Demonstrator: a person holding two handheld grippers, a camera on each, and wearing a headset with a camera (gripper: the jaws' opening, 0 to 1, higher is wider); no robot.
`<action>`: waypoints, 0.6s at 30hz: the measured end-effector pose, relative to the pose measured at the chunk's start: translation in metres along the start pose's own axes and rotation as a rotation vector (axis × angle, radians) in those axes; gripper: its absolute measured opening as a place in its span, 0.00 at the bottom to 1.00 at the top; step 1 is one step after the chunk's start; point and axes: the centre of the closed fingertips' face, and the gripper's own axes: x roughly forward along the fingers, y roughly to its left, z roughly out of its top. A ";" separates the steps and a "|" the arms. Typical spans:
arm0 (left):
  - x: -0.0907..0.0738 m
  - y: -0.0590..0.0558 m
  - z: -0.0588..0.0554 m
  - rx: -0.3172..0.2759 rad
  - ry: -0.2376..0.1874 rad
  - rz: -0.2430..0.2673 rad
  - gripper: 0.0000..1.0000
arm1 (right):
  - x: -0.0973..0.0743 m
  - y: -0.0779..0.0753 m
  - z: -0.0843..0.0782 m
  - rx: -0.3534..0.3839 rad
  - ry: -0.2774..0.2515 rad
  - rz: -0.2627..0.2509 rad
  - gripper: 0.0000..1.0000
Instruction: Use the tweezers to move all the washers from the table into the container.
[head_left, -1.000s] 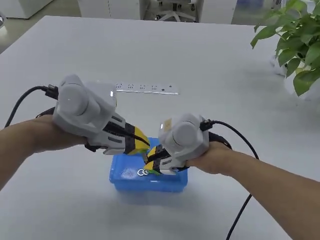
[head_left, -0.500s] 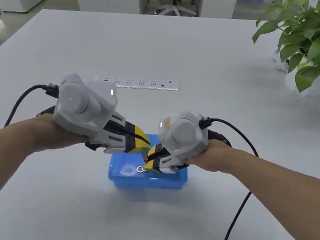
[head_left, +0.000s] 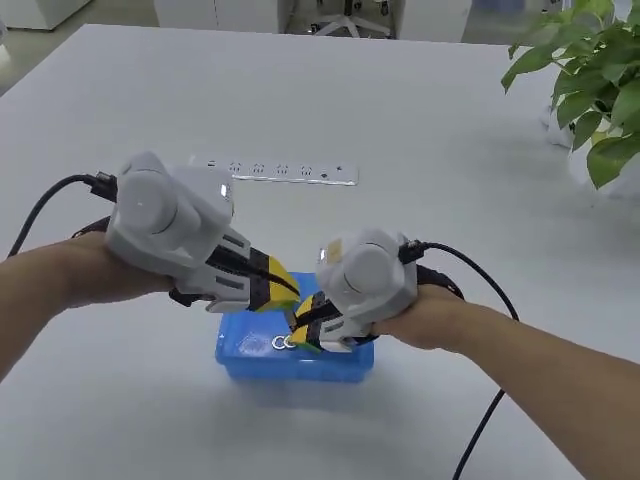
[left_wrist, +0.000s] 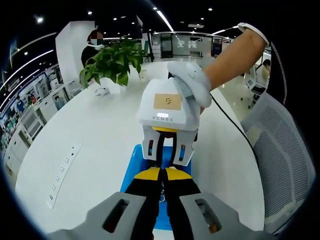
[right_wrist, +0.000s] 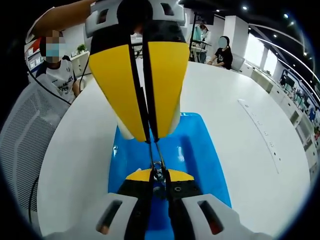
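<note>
Presently, both hand-held grippers are held low over the blue container (head_left: 290, 368), which stands on the near part of the white tabletop (head_left: 420, 120). The left hand-held gripper (head_left: 282, 290) is seen closed on the tweezers (right_wrist: 149, 125), its yellow-tipped jaws pressed against the two thin dark arms. In the right gripper view, the tweezers are seen running down from those jaws, and their tips meet just above the container's floor. The right hand-held gripper (head_left: 303, 338) is pointed towards the left one, tip to tip. Its jaws are drawn close together with a narrow gap left between them; whether anything is pinched there cannot be told. A small metal washer (right_wrist: 159, 173) is seen at the tweezer tips, right at that gap. Two more washers (head_left: 283, 344) are seen lying inside the container, beside the right jaws. A white power strip (head_left: 275, 171) lies farther back on the tabletop, and a green plant (head_left: 590, 70) stands at the far right.
</note>
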 end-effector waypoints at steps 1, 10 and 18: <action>0.000 0.000 0.000 0.001 -0.001 -0.001 0.05 | 0.000 0.000 0.000 0.002 -0.001 0.001 0.12; -0.004 -0.002 0.004 0.008 0.000 -0.006 0.05 | -0.004 0.002 0.005 0.005 -0.010 -0.001 0.12; -0.010 -0.004 0.011 0.026 0.005 -0.008 0.04 | -0.009 0.005 0.013 0.002 -0.021 -0.009 0.13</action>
